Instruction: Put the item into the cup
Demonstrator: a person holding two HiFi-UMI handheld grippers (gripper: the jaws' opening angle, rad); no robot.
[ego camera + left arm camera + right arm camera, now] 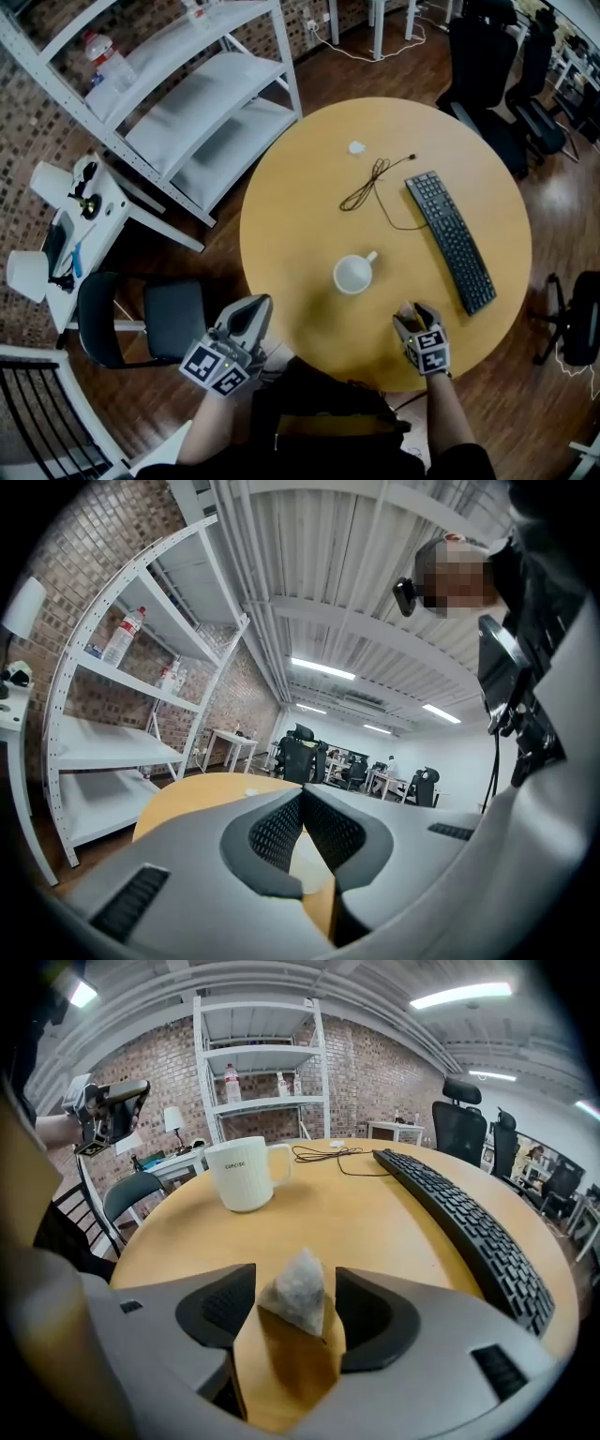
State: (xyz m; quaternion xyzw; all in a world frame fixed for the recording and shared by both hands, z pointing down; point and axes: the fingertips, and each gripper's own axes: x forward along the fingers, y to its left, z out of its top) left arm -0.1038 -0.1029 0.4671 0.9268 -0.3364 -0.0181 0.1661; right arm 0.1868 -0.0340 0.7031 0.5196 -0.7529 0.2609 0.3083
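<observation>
Left of the white cup (354, 274), by the table (309, 187) edge, the left gripper (302, 795) hung with jaws together, empty. Right of the cup, the right gripper (411, 317) stood with jaws apart around a pyramid tea bag (300, 1299), not pressing it. Closing off-centre could tip the soft bag or pinch only a corner, letting it slip.

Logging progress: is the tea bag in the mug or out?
Out: the grey pyramid tea bag sits on the wooden table between the parted fingers of the right gripper, apart from the white mug.
</observation>
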